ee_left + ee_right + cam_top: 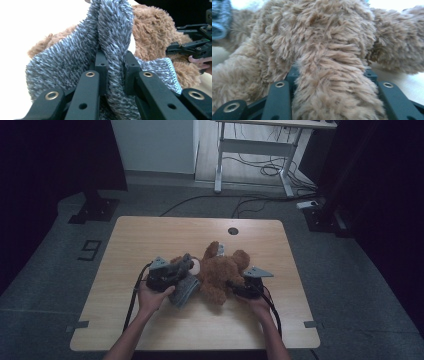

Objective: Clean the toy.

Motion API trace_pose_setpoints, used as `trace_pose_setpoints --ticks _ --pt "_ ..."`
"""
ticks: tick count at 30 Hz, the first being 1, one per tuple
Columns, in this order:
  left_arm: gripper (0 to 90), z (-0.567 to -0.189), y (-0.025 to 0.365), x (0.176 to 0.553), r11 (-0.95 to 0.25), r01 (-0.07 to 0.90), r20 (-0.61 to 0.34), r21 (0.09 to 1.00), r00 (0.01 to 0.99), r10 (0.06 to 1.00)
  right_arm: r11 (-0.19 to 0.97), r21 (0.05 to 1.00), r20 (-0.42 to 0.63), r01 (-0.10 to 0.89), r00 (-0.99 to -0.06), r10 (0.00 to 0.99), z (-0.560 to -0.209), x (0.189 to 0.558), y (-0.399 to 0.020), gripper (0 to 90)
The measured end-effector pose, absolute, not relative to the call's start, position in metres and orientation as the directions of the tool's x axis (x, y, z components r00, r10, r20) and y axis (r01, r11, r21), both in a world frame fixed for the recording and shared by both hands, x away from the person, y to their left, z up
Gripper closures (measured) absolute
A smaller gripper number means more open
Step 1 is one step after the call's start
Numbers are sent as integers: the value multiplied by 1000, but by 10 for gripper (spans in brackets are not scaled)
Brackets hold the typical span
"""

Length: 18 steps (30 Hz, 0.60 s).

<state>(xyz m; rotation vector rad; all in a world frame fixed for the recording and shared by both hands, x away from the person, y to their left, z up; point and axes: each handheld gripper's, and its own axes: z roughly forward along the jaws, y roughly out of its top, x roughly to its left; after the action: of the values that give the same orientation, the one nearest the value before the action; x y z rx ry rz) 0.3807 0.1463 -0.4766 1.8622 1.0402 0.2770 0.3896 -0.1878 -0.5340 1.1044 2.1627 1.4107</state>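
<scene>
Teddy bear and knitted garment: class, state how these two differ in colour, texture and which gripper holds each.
The teddy bear is brown with shaggy fur; the knitted garment is speckled grey-blue yarn. The right gripper clamps a bear limb; the left gripper pinches a garment fold. Both are soft.

You worked in a dim room: the high view was dark and murky, its side edges nearly black, with the table the one lit patch. In the left gripper view the background behind the grey knit blew out to pure white. In the right gripper view the brown fur sat so close it went soft.
</scene>
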Motion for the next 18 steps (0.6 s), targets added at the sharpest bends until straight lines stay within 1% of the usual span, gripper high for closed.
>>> trace_pose_setpoints --ticks 4,7,13,15,18 --pt "774 -470 140 398 -193 541 -216 818 601 769 215 888 81 406 -599 797 -533 411 -185 542" --pt "776 -460 137 403 -199 513 -185 835 602 776 217 890 84 402 -612 787 -533 419 -186 541" --pt "776 -434 127 419 -193 474 -161 859 609 777 243 884 91 400 -657 748 -535 413 -192 533" --pt "775 -431 118 426 -208 485 -161 850 614 773 248 885 87 393 -665 742 -537 410 -194 528" --pt "773 -434 110 431 -235 510 -163 827 619 768 229 886 116 404 -669 734 -541 406 -197 523"
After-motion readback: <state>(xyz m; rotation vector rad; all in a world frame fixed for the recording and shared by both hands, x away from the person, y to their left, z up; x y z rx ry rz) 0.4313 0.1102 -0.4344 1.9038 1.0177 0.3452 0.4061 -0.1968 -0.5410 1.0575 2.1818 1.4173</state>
